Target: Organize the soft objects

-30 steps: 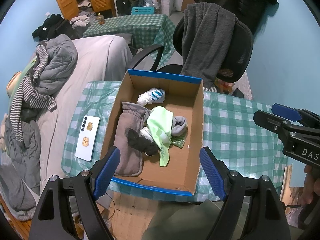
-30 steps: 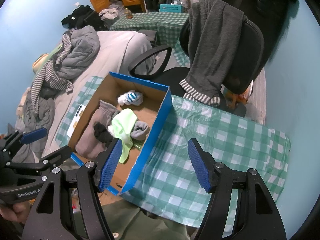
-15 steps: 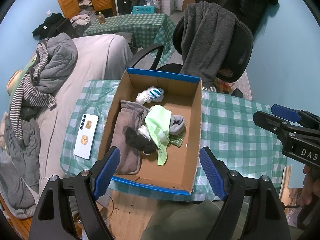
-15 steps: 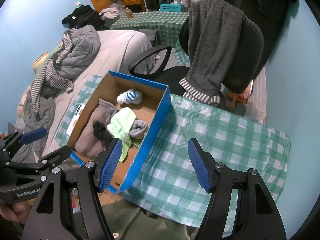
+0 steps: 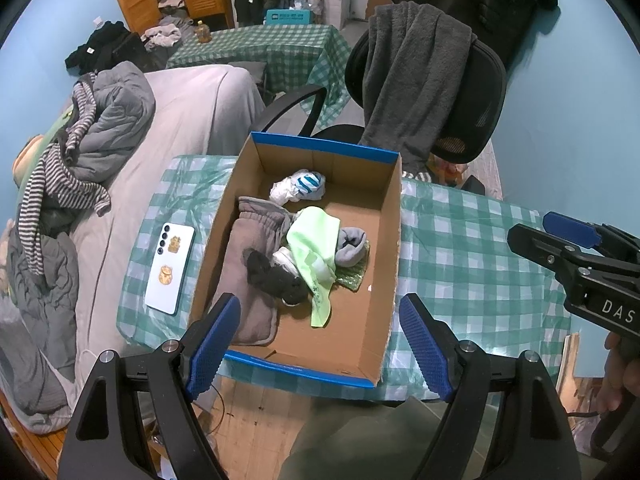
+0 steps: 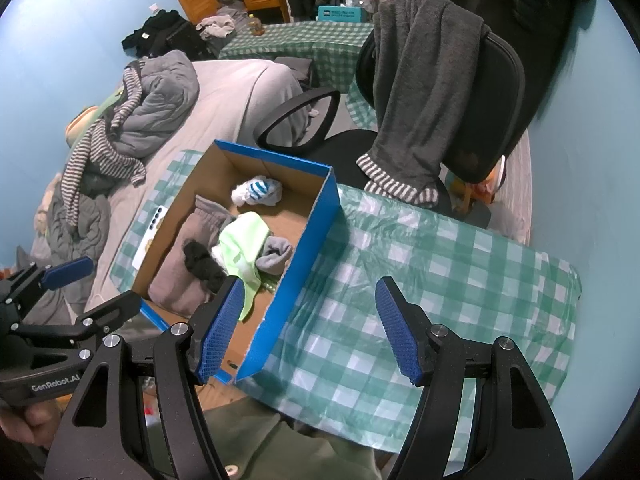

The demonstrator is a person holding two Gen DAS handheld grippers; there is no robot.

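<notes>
An open cardboard box (image 5: 390,248) with blue rims (image 6: 306,240) stands on the green checked table. Inside lie a grey-brown garment (image 5: 248,248), a light green cloth (image 5: 316,248), a black sock (image 5: 272,276), a grey sock (image 5: 352,244) and a white and blue sock ball (image 5: 298,188). The same pile shows in the right wrist view, with the green cloth (image 6: 242,248) in the middle. My left gripper (image 5: 320,344) is open and empty above the box's near edge. My right gripper (image 6: 308,328) is open and empty over the box's right wall and the table.
A white phone (image 5: 170,268) lies on the table left of the box. A bed with grey and striped clothes (image 5: 80,152) is at the left. An office chair draped with a grey towel (image 5: 416,80) stands behind the table (image 6: 440,280).
Both grippers have drawn back slightly, so the box sits a little further away in both views. Both stay open. The objects in the box have not moved.
</notes>
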